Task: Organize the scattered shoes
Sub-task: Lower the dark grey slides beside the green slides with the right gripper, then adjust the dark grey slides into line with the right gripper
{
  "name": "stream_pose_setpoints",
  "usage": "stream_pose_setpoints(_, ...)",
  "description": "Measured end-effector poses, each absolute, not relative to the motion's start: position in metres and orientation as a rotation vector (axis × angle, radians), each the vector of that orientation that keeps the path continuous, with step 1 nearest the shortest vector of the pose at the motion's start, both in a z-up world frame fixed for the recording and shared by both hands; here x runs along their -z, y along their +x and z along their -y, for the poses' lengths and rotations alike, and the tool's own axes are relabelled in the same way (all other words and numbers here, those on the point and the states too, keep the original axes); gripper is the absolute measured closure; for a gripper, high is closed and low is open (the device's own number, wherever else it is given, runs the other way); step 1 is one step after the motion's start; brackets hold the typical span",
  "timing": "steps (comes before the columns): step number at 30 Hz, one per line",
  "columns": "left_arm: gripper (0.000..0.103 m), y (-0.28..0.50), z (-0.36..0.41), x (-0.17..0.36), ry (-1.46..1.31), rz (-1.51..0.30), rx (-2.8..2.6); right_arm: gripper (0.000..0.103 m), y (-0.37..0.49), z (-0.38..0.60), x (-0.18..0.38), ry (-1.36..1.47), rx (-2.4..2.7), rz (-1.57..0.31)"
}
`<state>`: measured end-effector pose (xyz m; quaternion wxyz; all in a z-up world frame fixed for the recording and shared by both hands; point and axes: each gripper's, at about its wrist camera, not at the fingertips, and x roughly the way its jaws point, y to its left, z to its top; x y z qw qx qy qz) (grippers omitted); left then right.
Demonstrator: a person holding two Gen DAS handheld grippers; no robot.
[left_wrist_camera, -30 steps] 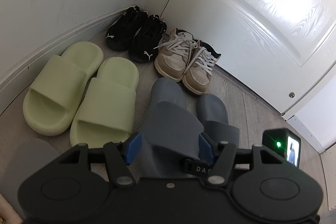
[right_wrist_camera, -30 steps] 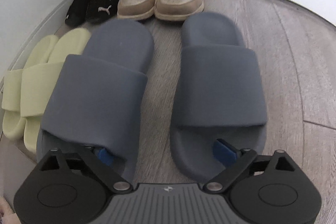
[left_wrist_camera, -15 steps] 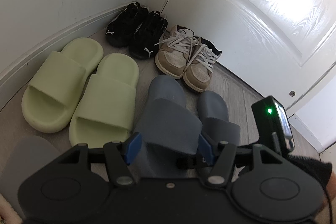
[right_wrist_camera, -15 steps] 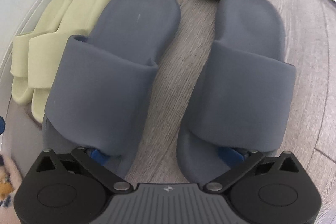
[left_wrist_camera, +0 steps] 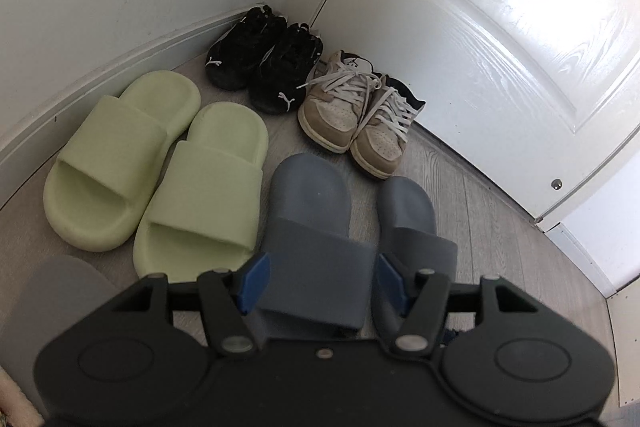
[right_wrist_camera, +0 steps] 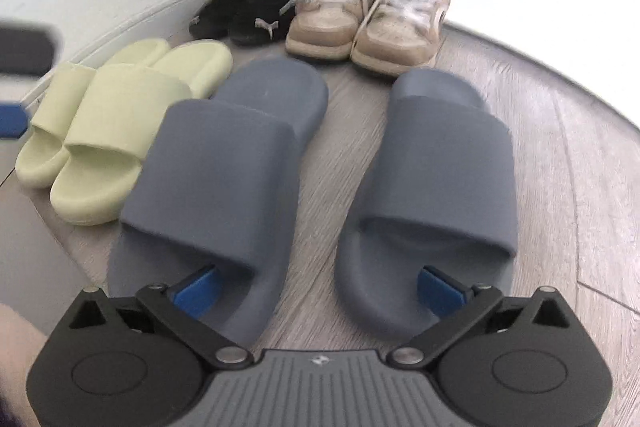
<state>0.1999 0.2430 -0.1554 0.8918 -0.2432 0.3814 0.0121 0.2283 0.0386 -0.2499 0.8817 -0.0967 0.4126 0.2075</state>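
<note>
A pair of grey-blue slides stands side by side on the wood floor, left slide (left_wrist_camera: 316,227) (right_wrist_camera: 228,163) and right slide (left_wrist_camera: 412,223) (right_wrist_camera: 440,167). My left gripper (left_wrist_camera: 322,279) hovers open above the left slide's strap and grips nothing. One of its blue pads (right_wrist_camera: 11,119) shows at the left edge of the right wrist view. My right gripper (right_wrist_camera: 319,291) is wide open over the heels of both slides, one pad over each, and nothing is clamped.
Pale green slides (left_wrist_camera: 160,167) lie left of the grey-blue pair. Black sneakers (left_wrist_camera: 264,63) and beige laced sneakers (left_wrist_camera: 360,115) stand in the corner between the wall's baseboard (left_wrist_camera: 120,63) and the white door (left_wrist_camera: 500,27). A grey rounded object (left_wrist_camera: 60,291) lies at the near left.
The right gripper has pulled back from the slides and rolled level, so more of the corner shows. It has dropped out of the left wrist view. The left gripper has held still.
</note>
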Motion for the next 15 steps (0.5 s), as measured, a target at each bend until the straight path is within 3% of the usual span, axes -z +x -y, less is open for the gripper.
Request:
stream_pose_setpoints(6,0.042,0.199,-0.243,0.156,-0.511,-0.791,-0.024,0.001,0.218,-0.028,0.25,-0.205,-0.431,-0.788)
stream_pose_setpoints(9,0.042,0.199,-0.244,0.156,-0.513,-0.79,-0.022,0.009,0.224,-0.023,0.254,-0.179,-0.424,-0.804)
stream_pose_setpoints(15,0.042,0.2,-0.245,0.157,-0.522,-0.793,-0.024,0.009,0.22,-0.068,0.247,-0.268,-0.291,-0.731)
